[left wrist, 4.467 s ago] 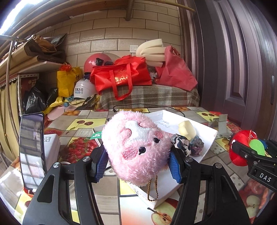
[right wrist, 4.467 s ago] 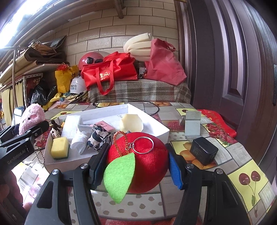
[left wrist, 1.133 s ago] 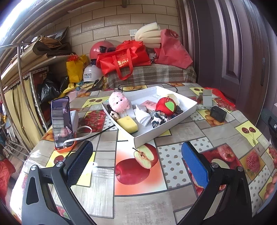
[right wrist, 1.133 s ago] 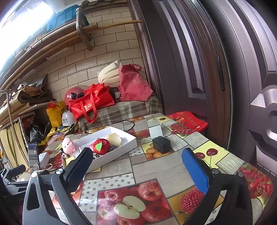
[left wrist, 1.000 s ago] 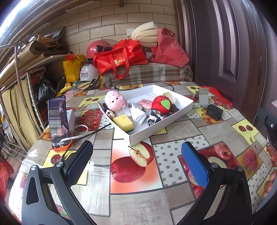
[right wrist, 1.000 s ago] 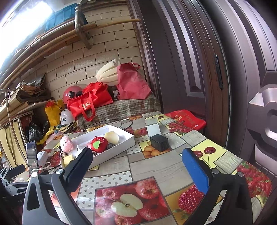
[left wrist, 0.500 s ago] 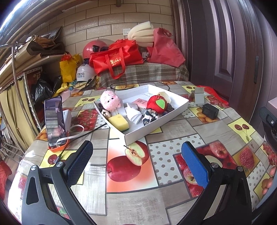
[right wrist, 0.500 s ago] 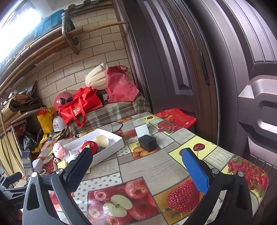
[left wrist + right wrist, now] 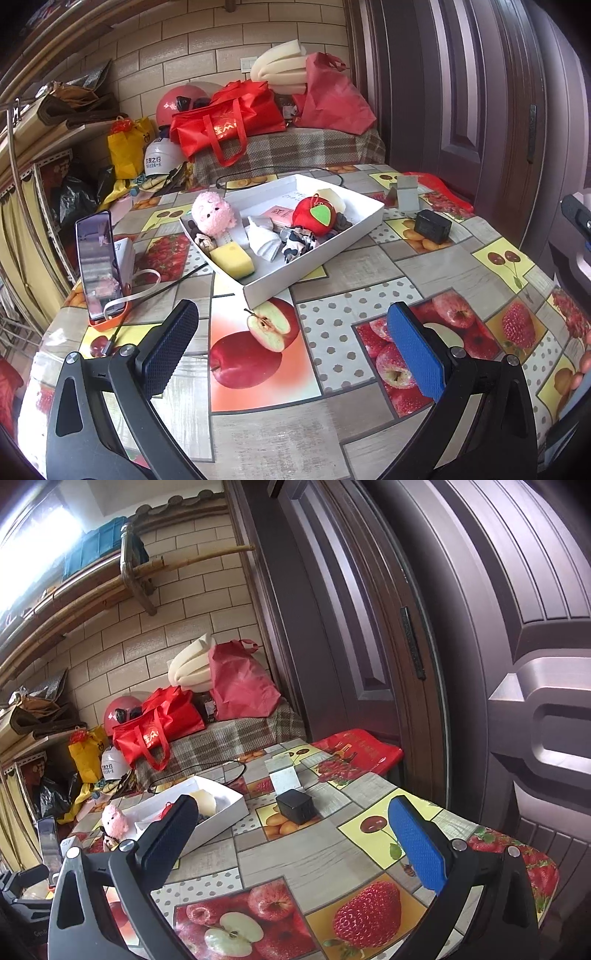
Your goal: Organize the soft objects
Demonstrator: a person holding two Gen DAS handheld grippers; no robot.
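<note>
A white tray stands on the table and holds a pink plush pig, a red plush apple, a yellow sponge, a cream foam piece and small fabric items. My left gripper is open and empty, above the near table, well back from the tray. My right gripper is open and empty, farther right and higher; the tray and the pig show at its left.
A phone on an orange stand stands left of the tray with a white cable. A black box and a grey card stand are right of it. A dark door closes the right side. Bags and helmets pile on the bench behind.
Both grippers let go of the pig and the apple, which now lie in the tray. Over the last second both have drawn back and the right one has risen and turned right.
</note>
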